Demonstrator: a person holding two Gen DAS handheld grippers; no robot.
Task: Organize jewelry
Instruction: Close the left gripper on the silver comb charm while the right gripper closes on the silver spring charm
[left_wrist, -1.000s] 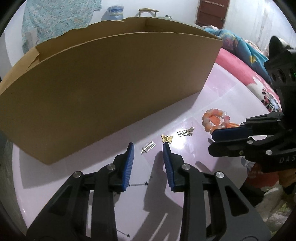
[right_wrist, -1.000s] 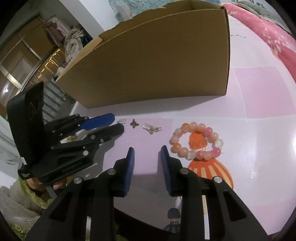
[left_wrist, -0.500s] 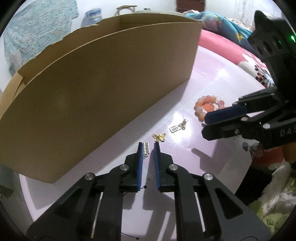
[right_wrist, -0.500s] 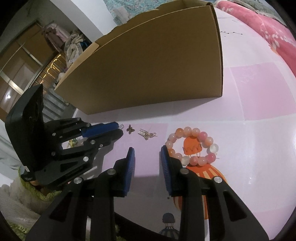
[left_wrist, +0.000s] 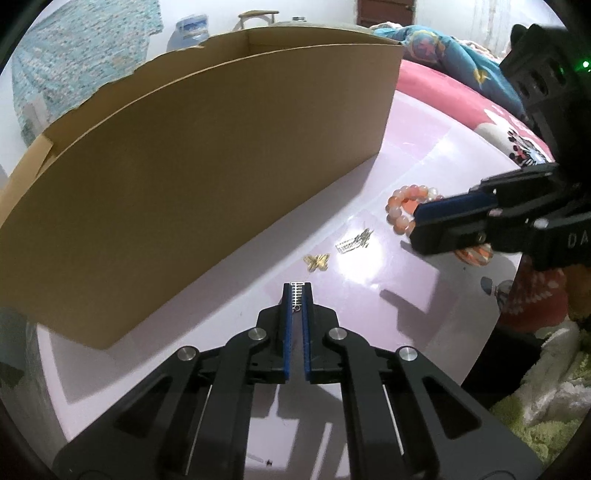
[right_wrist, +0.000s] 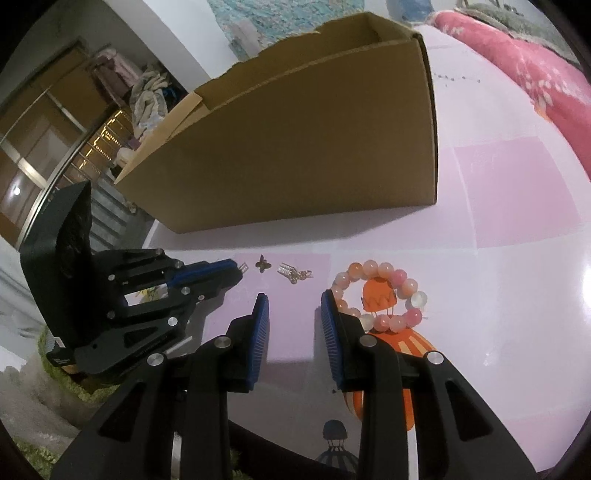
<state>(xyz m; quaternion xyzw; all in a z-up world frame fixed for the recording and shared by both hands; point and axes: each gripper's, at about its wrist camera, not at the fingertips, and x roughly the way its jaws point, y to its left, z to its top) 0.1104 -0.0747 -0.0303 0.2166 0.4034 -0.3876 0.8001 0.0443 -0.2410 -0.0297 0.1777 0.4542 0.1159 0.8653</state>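
Note:
My left gripper (left_wrist: 296, 290) is shut on a small silver earring (left_wrist: 296, 295) just above the pink table. It also shows in the right wrist view (right_wrist: 236, 267) with the silver earring (right_wrist: 243, 266) at its tips. A gold butterfly charm (left_wrist: 317, 262) (right_wrist: 263, 263) and a second silver earring (left_wrist: 354, 242) (right_wrist: 293, 273) lie beyond it. A pink and orange bead bracelet (left_wrist: 400, 210) (right_wrist: 380, 295) lies to the right. My right gripper (right_wrist: 291, 312) is open and empty, beside the bracelet's left edge; in the left wrist view its fingers (left_wrist: 443, 218) cover part of the bracelet.
A large open cardboard box (left_wrist: 207, 158) (right_wrist: 314, 155) stands on the table right behind the jewelry. The pink table (right_wrist: 517, 229) has an orange cartoon print under the bracelet. A pink bedspread (right_wrist: 524, 62) lies beyond the table.
My left gripper moved forward over the nearest silver earring and closed on it. My right gripper shifted slightly nearer the bracelet and stayed open.

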